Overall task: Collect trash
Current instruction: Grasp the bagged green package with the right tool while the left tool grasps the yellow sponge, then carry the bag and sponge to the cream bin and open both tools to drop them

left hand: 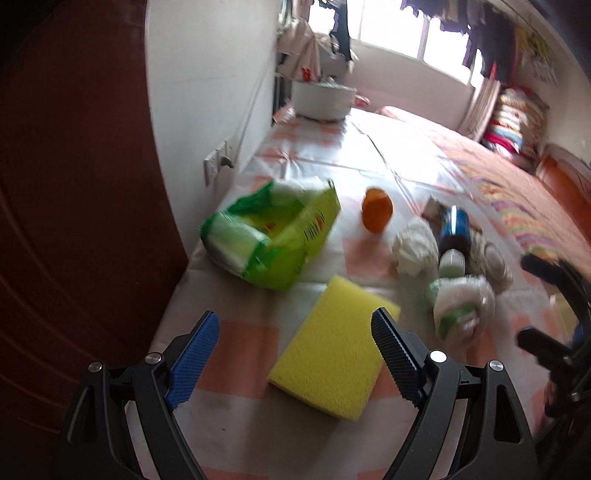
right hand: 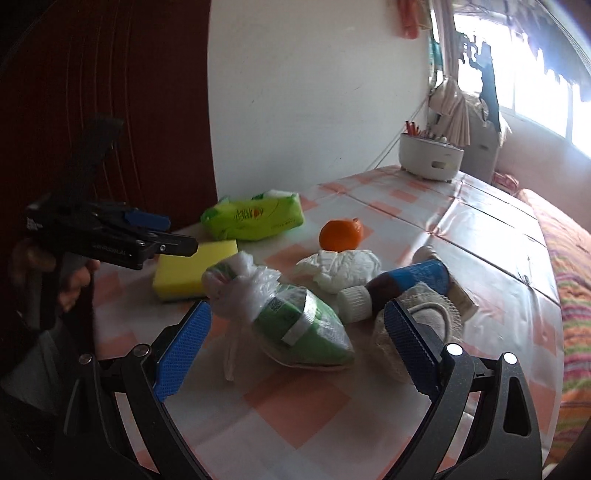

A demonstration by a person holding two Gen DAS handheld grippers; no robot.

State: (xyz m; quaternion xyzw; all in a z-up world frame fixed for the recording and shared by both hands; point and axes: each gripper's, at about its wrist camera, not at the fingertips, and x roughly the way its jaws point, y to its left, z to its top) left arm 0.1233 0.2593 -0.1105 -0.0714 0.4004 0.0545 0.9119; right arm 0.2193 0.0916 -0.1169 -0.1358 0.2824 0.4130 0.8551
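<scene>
Blue ribbed pads of the right gripper (right hand: 295, 343) spread wide around a knotted crinkly plastic bag (right hand: 291, 321) lying on the checked tablecloth (right hand: 295, 406), knot toward the yellow sponge (right hand: 184, 273), left gripper (left hand: 295, 354) wide and empty above that sponge, crumpled white tissue (right hand: 341, 269) beside an orange (right hand: 340, 234).

White wall (right hand: 314, 92), bright window (left hand: 399, 33), checked tablecloth (right hand: 388, 206), dark door (left hand: 74, 184).
</scene>
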